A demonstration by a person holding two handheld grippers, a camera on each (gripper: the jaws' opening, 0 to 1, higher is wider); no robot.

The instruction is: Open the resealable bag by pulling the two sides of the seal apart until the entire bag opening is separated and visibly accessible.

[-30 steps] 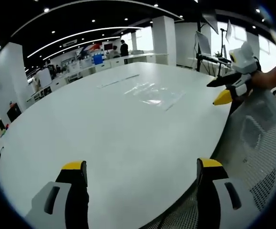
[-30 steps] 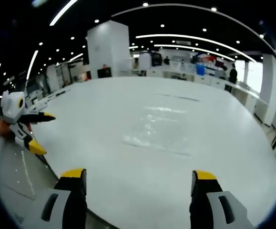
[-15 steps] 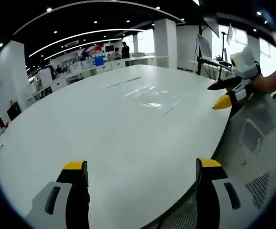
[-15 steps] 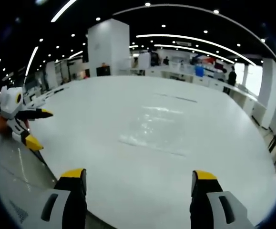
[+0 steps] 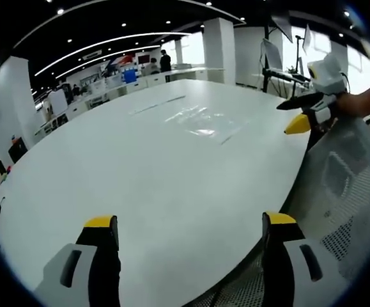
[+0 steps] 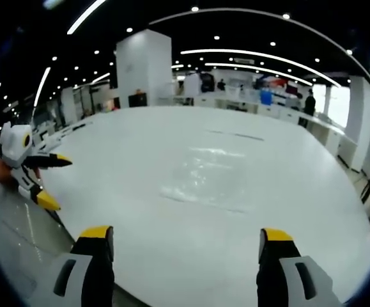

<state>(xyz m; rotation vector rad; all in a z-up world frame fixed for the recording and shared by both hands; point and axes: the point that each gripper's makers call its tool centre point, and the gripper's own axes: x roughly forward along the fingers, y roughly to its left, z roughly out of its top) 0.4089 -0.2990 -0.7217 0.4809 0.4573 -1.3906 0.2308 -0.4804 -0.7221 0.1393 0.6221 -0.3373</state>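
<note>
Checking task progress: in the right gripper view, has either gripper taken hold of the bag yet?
No. The clear bag lies flat on the white table, with the right gripper and left gripper both apart from it.

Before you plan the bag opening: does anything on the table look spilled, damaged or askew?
Nothing stands out. The clear resealable bag lies flat on the white table, untouched, and both hand-held grippers, left and right, are open above the near edge.

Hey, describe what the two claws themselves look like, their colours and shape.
Both match. The left claw has two grey jaws with black inner faces and yellow tips. The right claw is the same. Seen from the side, the right claw has a white body with a round yellow mark and tapering black jaws tipped yellow.
</note>
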